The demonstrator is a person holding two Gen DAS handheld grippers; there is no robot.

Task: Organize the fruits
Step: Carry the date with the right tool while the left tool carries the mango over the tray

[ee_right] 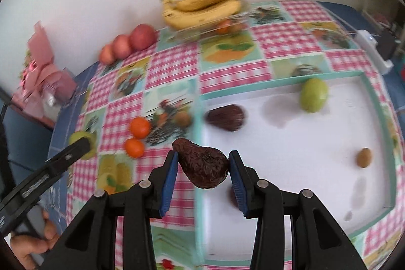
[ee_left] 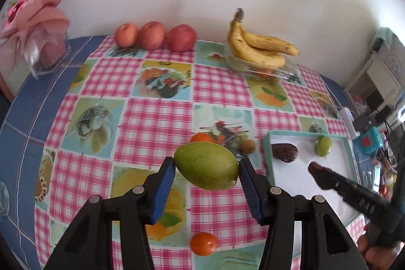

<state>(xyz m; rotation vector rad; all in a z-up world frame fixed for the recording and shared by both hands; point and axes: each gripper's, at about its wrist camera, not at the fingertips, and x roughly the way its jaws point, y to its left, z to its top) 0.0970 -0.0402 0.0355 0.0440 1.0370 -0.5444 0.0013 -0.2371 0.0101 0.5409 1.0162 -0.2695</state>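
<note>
Left gripper (ee_left: 206, 167) pinching green mango (ee_left: 206, 165) above the tablecloth (ee_left: 157, 123), long axis 10 to 4 o'clock, tip at 4, right gripper (ee_right: 203, 166) pinching dark wrinkled fruit (ee_right: 202, 166) over the tray (ee_right: 374, 98) edge, narrow end toward 10 o'clock, oranges (ee_right: 139, 127) at 10 o'clock

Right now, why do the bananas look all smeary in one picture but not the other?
Right wrist view: the bananas and apples streak with motion blur, while the held dark avocado stays sharp. Left wrist view: bananas look crisp; the fisheye bends the table edge.
</note>
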